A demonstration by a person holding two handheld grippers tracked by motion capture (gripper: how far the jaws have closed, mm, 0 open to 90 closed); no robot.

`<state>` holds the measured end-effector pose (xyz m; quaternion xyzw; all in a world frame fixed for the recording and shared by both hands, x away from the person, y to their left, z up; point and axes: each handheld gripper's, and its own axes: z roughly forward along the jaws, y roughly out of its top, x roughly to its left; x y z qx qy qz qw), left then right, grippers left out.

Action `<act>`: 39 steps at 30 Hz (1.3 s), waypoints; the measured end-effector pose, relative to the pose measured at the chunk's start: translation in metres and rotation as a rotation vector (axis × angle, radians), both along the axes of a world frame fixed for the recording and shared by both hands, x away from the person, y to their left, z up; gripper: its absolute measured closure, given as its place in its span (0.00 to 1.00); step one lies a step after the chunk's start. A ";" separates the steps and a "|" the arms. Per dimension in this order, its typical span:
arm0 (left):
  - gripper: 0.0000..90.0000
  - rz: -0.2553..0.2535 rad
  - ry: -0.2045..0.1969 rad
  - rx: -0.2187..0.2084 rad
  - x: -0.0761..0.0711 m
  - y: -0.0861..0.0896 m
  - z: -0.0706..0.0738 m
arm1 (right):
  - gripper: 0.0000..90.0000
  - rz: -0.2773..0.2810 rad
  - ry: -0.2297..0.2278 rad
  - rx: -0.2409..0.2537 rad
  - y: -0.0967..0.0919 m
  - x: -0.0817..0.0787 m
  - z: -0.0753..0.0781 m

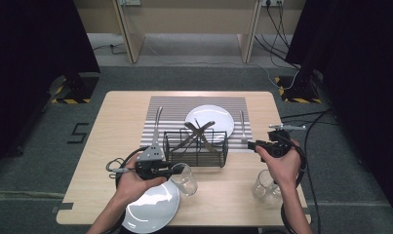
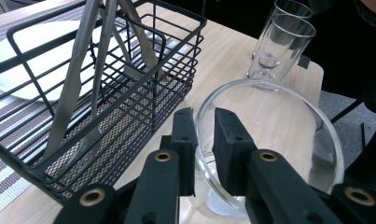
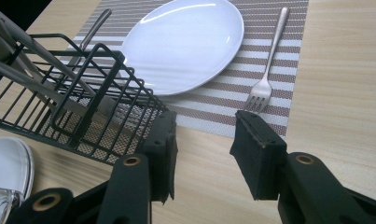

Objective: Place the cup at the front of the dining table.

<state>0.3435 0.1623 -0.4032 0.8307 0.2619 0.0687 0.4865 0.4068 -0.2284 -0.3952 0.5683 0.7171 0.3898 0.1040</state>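
The left gripper (image 2: 204, 140) pinched the rim of a clear drinking glass (image 2: 269, 144) that sat on the wooden table (image 1: 233, 190), just beside the black wire basket (image 2: 106, 102). The glass looked thin, slippery and easy to break, so the rim wall was probably the safest place to hold, gently. The right gripper (image 3: 202, 149) hung wide and held nothing, near the fork (image 3: 265, 79).

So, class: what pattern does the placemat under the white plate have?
The placemat has grey and white stripes, clearest in the right gripper view.

Black wire basket (image 1: 196, 147), white plate (image 1: 209, 120), grey-and-white striped placemat (image 1: 174, 108), clear glass (image 2: 269, 144).
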 end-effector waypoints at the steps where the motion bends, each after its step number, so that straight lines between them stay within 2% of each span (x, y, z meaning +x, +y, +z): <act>1: 0.87 0.000 0.000 0.001 0.000 0.000 0.000 | 0.66 0.000 0.001 0.001 0.000 0.000 0.000; 39: 0.87 0.021 -0.005 -0.018 -0.008 0.016 0.003 | 0.66 0.000 0.004 0.001 0.000 0.000 -0.001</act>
